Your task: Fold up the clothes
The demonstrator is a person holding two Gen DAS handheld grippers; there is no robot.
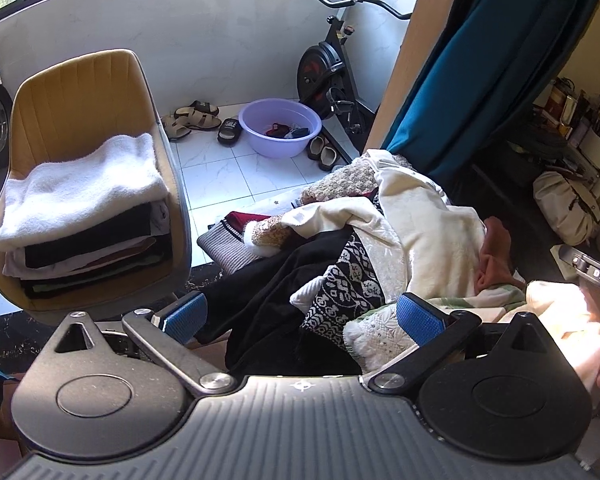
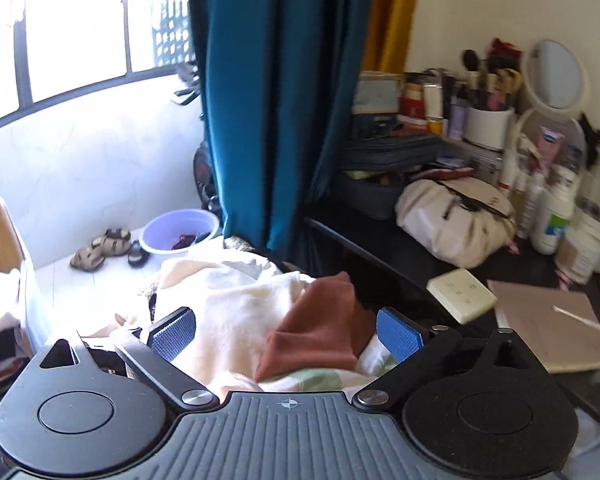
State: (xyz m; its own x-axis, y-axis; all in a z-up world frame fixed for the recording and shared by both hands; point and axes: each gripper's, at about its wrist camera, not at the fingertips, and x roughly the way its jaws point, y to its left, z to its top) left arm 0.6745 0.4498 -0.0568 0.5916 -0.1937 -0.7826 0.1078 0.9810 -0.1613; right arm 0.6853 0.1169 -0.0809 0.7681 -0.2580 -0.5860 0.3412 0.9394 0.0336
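Both grippers stand wide apart, nothing between their pads. Beyond the left gripper lies the clothes pile: a black garment, a patterned piece and a cream garment heaped together, just ahead of its blue pads. Beneath the right gripper sits a rust cloth on that cream garment. Left of the pile, a folded stack rests on a chair; farther off, a basin stands on the floor.
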